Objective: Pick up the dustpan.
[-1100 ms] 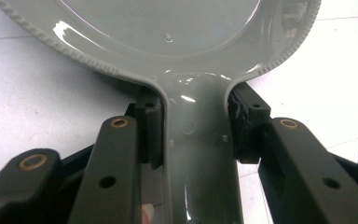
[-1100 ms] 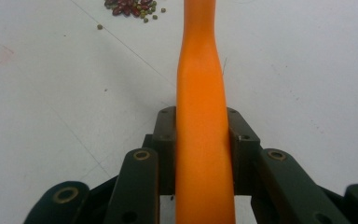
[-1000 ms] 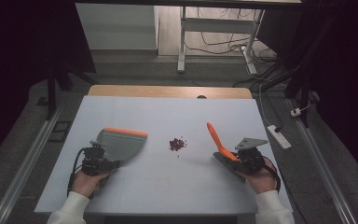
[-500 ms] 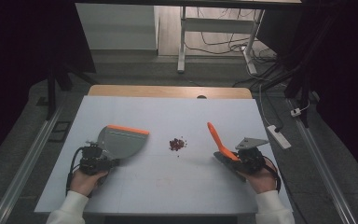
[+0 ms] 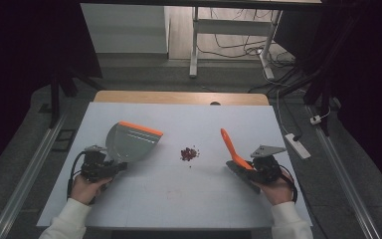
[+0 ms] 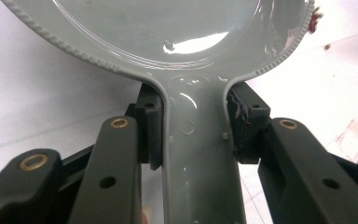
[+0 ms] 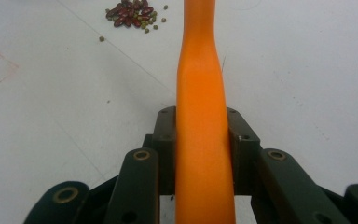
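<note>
Grey moulded plastic, glossy and stiff, makes up the dustpan [image 6: 168, 42], and its narrow handle sits clamped between the jaws of the left gripper [image 6: 193, 135]. The landmark for everything here is the small pile of beans [image 5: 189, 153] near the middle of the white table [image 5: 179, 199].

Nearest the person, two hands hold the grippers on either side of the pile: the left gripper [image 5: 97, 163] well to the pile's left, the right gripper [image 5: 263, 167] to its right and slightly nearer the table's front edge. The right gripper's jaws are closed on the orange handle of a small brush [image 7: 203, 116], which slants up and towards the pile.

A little farther out, the dustpan's scoop [image 5: 129, 142] lies left of the pile and apart from it, its orange lip [image 5: 140, 129] on the far side.

The beans, dark red with a few small green ones [image 7: 130, 11], are loose, light and hard; I would judge they roll and scatter at a quick push, so slow, short strokes would suit. Both tools look light and rigid. The handles are the right place to hold them, though the dustpan's smooth plastic could twist in the pads if its lip is pressed hard on the table.

Beyond the table's far wooden edge [image 5: 179, 97] stand desk legs and floor cables.
</note>
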